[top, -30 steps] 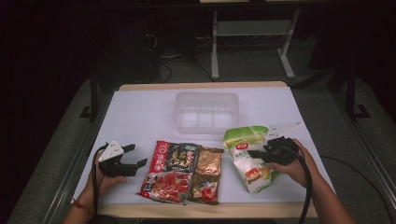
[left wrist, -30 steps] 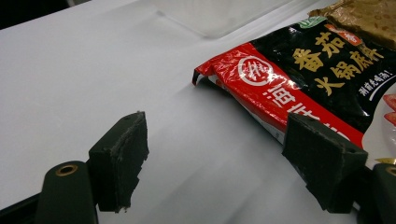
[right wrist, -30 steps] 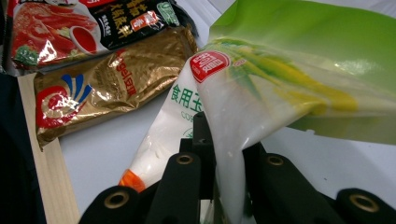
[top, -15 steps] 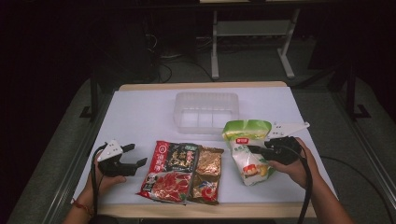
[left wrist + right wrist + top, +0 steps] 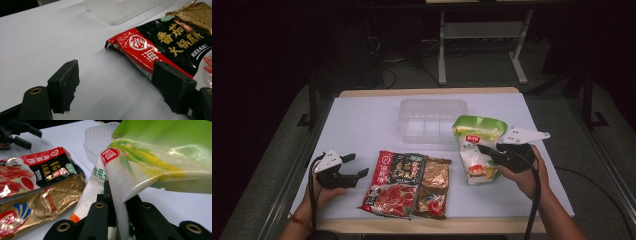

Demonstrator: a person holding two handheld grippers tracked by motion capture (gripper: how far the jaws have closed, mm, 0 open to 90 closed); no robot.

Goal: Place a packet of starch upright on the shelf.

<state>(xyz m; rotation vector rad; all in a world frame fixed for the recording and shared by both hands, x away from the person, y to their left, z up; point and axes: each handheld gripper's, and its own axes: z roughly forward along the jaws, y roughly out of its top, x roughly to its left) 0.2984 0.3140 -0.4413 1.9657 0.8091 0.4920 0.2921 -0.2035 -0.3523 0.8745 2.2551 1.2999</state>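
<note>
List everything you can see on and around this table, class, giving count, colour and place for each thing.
green-and-white bag: one, green top, white body, right of centre, lifted in the right gripper.
red-and-black packet: one, front centre, flat.
gold packet: one, beside the red-and-black packet, on its right.
clear tray: one, see-through, centre back.
table: one, white top.
left gripper: one, black, front left, open, empty.
right gripper: one, black, clamped on the bag.

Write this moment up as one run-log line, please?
right gripper: fingers shut on green-and-white bag, raised beside clear tray | left gripper: open, holding nothing, beside red-and-black packet | gold packet: flat on table
</note>
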